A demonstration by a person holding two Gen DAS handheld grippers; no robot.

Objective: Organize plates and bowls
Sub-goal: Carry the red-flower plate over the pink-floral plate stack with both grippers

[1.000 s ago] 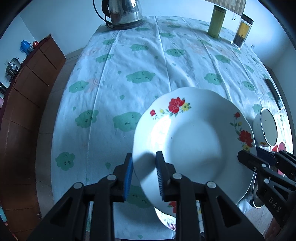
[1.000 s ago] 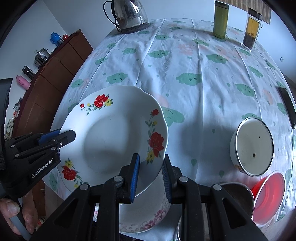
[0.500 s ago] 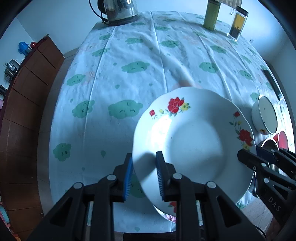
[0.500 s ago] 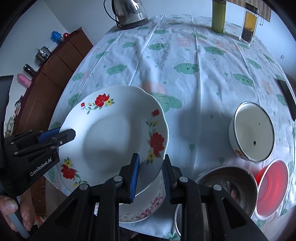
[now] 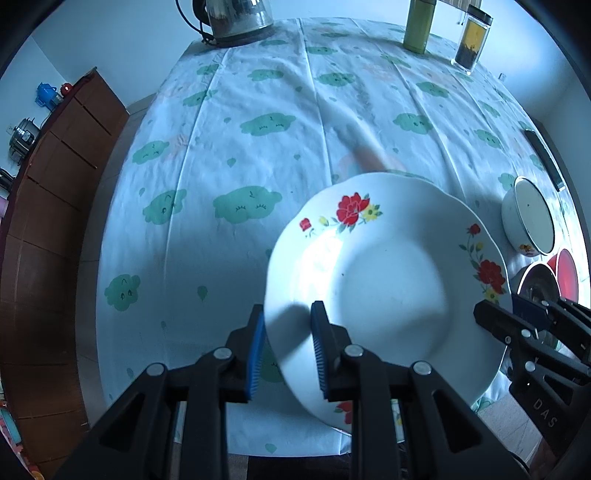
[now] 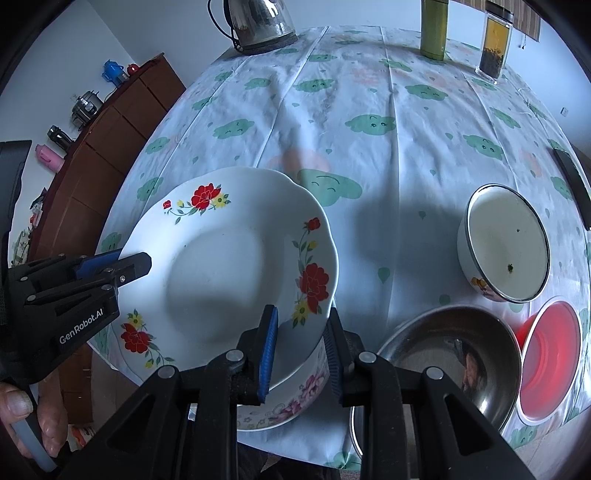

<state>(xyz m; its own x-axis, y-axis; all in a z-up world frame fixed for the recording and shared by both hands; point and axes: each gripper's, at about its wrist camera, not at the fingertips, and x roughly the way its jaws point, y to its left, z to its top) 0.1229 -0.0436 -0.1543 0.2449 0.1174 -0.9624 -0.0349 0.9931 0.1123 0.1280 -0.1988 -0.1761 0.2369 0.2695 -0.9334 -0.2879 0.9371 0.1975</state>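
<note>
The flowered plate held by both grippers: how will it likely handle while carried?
The flowered plate looks stiff and glazed, so probably slippery and breakable. The left gripper and right gripper pinch only its rim, so it may tilt.

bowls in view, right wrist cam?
4: pink-flowered bowl under the held plate; steel bowl at the near edge; red bowl right of it; white enamel bowl behind. More may be hidden.

We've got open tablecloth [image 6: 369,155] across the middle and left, free to pass. Right side is blocked by the enamel bowl [image 6: 504,245], steel bowl [image 6: 448,356] and red bowl [image 6: 550,356]; kettle [image 6: 260,20], green canister [image 6: 435,27] and jar [image 6: 495,42] line the far edge.
</note>
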